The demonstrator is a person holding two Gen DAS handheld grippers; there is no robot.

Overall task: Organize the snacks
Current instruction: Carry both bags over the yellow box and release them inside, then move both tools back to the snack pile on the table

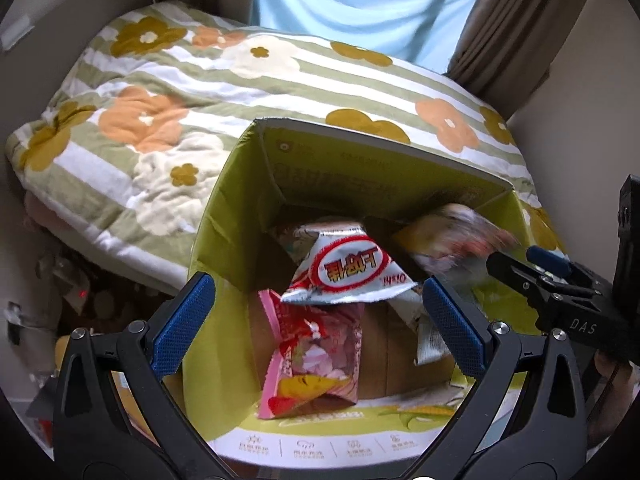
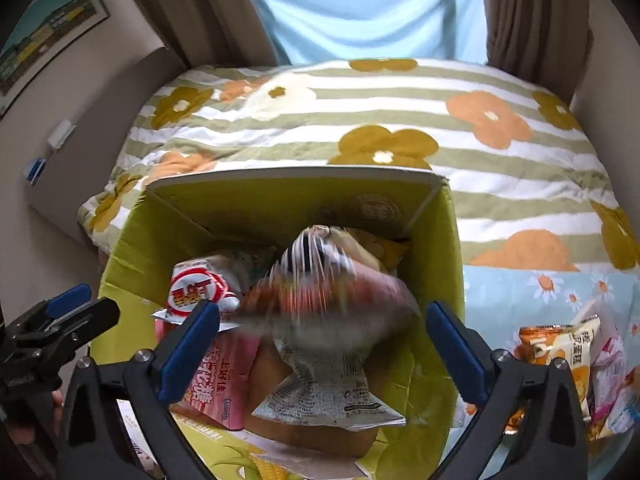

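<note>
Blue ribbed pads line the black plastic fingers of my left gripper, which fill the bottom of the left wrist frame, spread wide with nothing between them. Below them sits an open cardboard box, lime-green printed outside, plain brown on its floor, flaps standing up. Inside, at lower centre, lies a glossy pink candy bag with a clear window. Above it rests a crinkled silver-white packet bearing a red oval logo.

At the right edge of that frame I see my right gripper reaching over the box rim. In the right wrist view its own jaws stand wide too, and a motion-blurred foil snack bag, red and silver with fine black print on its underside, sits loose in the box between them, touched by neither pad.

At the lower right of the right wrist frame, more snack packets, orange and white, lie in a heap on a pale blue daisy-print sheet. Behind the box, across the middle of both frames, spreads a soft quilted blanket with green stripes and big flowers.
</note>
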